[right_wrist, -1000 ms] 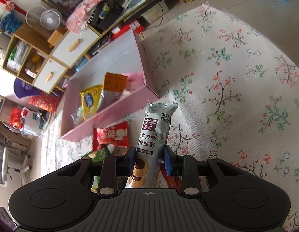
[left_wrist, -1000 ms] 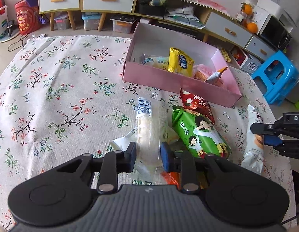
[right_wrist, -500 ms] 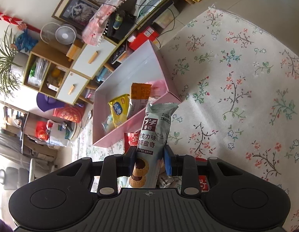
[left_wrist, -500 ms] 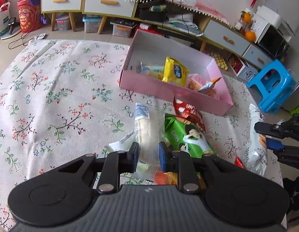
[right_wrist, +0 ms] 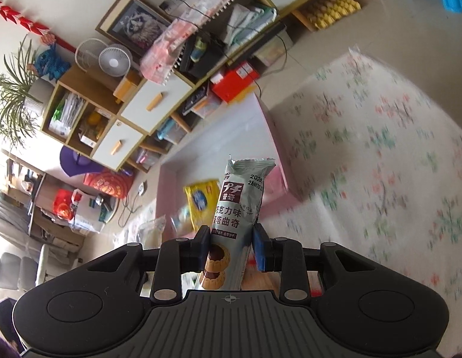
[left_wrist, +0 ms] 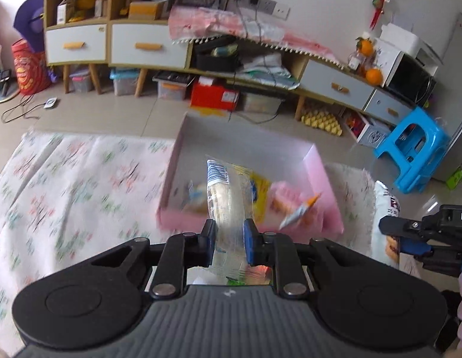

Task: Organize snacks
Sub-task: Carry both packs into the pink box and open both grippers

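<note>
Since the earlier frames both packets have left the flowered cloth and now hang in the air, the room behind them showing where the cloth filled the view before. The left gripper (left_wrist: 229, 246) has its jaws clamped on the lower end of a clear bread packet (left_wrist: 229, 203), which stands up in front of the pink box (left_wrist: 323, 176). The right gripper (right_wrist: 231, 247) has its jaws clamped on a grey-green cookie packet (right_wrist: 241, 205), also upright, with the box just beyond it. In the left view the right gripper shows at the far right edge, with its packet beside it. Inside the box lie a yellow packet (left_wrist: 260, 191) and an orange-tipped wrapper (left_wrist: 302, 208), both blurred. The step in hand looks like carrying both packets to the box. Done well, each packet should clear the near pink wall before the jaws let go, and drop into bare floor of the box rather than onto the packets already there. The clear packet is soft and held near one end, so it may swing or slip.
</note>
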{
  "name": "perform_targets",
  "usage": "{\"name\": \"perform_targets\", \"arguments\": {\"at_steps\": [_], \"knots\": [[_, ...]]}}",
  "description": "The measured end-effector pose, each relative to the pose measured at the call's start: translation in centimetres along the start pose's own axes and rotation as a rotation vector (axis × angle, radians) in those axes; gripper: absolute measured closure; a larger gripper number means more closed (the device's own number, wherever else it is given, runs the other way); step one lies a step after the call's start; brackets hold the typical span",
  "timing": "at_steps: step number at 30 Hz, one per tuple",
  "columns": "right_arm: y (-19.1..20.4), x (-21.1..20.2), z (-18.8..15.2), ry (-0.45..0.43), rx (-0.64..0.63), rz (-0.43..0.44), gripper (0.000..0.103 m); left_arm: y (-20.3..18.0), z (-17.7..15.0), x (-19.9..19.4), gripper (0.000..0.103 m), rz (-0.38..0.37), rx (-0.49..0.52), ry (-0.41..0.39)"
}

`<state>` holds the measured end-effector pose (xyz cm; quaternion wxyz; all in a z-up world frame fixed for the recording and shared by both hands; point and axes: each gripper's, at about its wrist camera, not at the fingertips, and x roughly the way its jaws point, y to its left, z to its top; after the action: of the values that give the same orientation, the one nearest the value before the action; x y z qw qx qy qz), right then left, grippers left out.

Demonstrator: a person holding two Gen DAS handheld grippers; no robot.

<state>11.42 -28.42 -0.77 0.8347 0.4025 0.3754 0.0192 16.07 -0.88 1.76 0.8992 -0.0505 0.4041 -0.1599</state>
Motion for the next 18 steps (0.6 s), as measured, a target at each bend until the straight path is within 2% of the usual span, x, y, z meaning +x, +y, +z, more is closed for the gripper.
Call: {"name": "perform_targets", "arguments": {"at_steps": [5,7,18], "knots": [[0.6,1.6,2.8,-0.049,-0.001,0.043,0.073,-0.3,0.6,1.8,0.085,-0.047,-0.009,-0.064],[0.7,2.6,3.5,-0.052,-0.017,0.041,0.073,-0.2,0.4,3.0,0.085,-0.067,-0.017,-0.062],[-1.0,7.9,5.1,-0.074,0.04,0.075,0.073,1.8,1.7,7.0,0.086,-0.033,-0.108,-0.067]]}}
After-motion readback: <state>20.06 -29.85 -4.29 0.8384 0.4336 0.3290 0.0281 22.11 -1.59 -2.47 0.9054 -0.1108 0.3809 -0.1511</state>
